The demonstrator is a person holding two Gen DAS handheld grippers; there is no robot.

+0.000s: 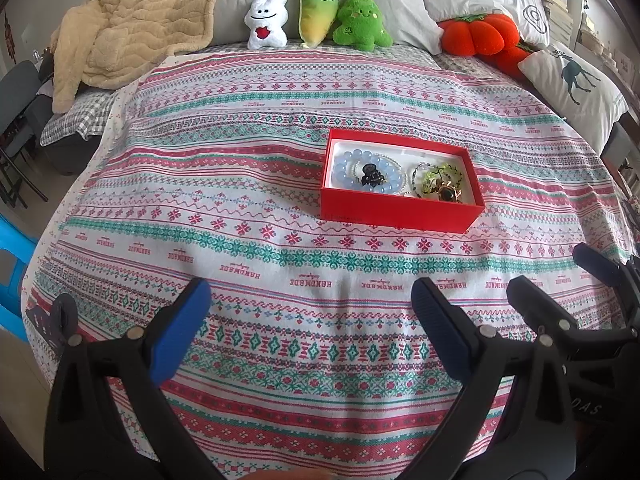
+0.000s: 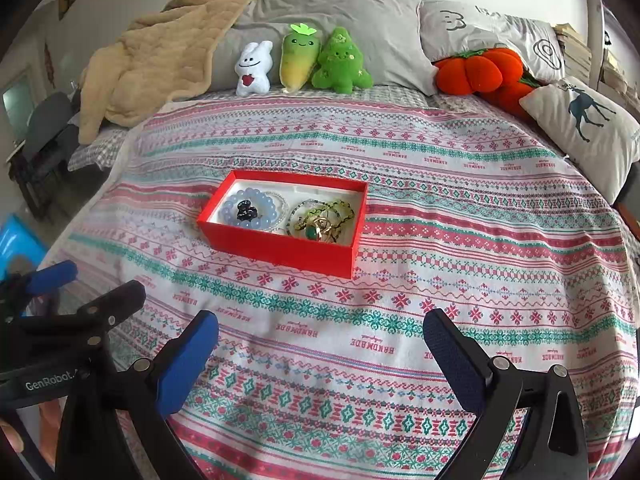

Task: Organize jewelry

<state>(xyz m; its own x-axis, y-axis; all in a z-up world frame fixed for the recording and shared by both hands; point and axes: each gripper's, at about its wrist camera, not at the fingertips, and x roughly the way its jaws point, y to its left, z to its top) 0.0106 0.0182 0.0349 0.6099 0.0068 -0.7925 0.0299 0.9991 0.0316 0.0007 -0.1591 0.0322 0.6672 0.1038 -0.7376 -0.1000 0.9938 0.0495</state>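
Observation:
A red box [image 1: 394, 214] [image 2: 280, 250] with a white lining sits on the patterned bedspread. Inside lie a pale blue bead bracelet [image 1: 344, 174] [image 2: 264, 205], a small black piece [image 1: 370, 174] [image 2: 246, 211], and a tangle of green beads with a gold pendant [image 1: 440, 182] [image 2: 324, 222]. My left gripper [image 1: 310, 300] is open and empty, well short of the box. My right gripper [image 2: 320, 336] is open and empty, also short of the box. Each gripper shows at the edge of the other's view: the right gripper [image 1: 552, 276], the left gripper [image 2: 96, 282].
Plush toys [image 1: 316, 16] [image 2: 300, 60], an orange pumpkin cushion [image 1: 476, 34] [image 2: 476, 70], grey pillows and a deer cushion [image 1: 576, 76] [image 2: 584, 114] line the bed's far side. A beige blanket [image 1: 128, 20] [image 2: 156, 60] lies far left. A blue stool [image 1: 12, 264] stands left of the bed.

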